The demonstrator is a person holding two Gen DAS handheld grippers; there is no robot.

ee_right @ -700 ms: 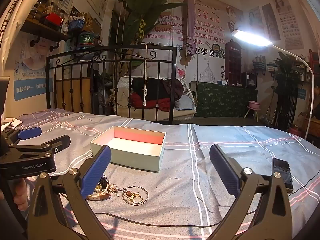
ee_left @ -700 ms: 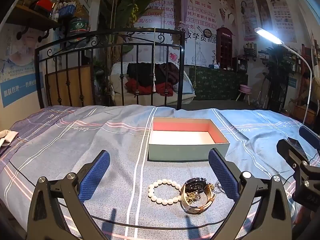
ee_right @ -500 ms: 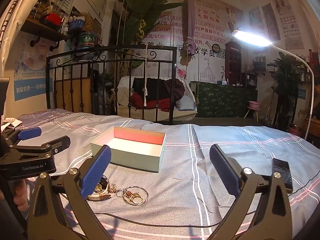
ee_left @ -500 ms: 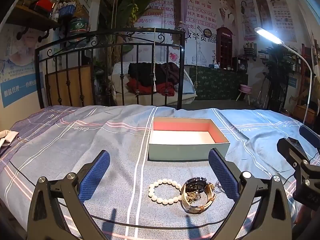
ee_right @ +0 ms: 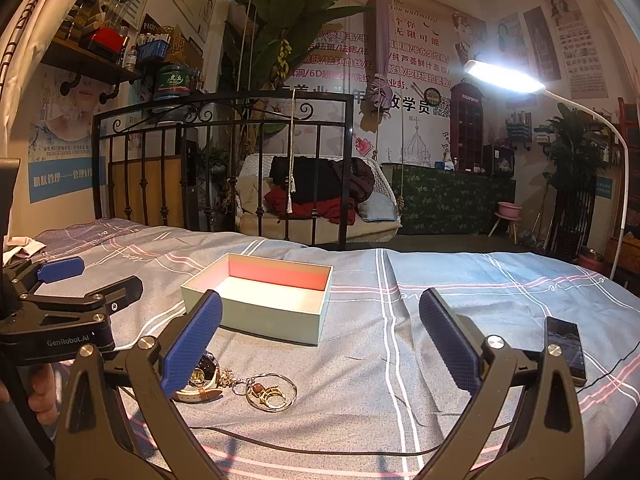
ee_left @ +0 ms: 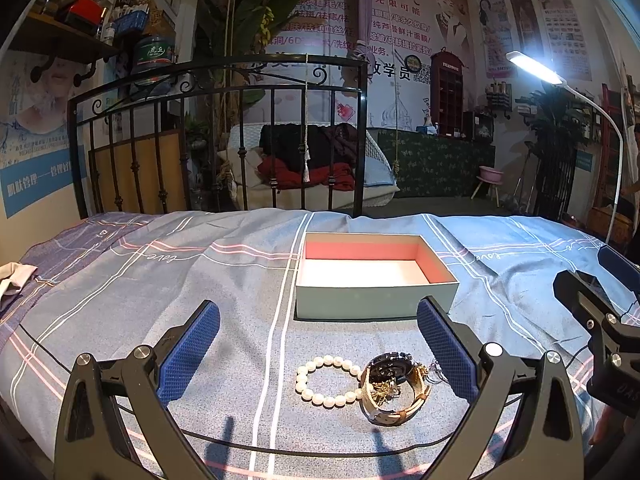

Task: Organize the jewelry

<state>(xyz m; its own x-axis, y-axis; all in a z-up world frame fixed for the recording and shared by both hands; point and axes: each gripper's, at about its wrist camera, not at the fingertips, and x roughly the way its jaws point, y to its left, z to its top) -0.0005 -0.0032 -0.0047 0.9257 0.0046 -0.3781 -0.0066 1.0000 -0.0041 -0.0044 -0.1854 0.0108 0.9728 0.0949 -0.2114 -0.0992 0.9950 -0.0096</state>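
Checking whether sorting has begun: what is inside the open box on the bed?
Nothing visible: the box shows a bare white floor and pink inner walls. Its near wall hides a strip of the floor. The pearl bracelet and watch lie outside.

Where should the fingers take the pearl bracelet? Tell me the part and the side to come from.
Grip the pearl bracelet on its left arc, coming straight down with the left gripper. It lies flat on the bedspread, so one finger probably has to go inside the loop. Its right arc touches the watch; the left is free.
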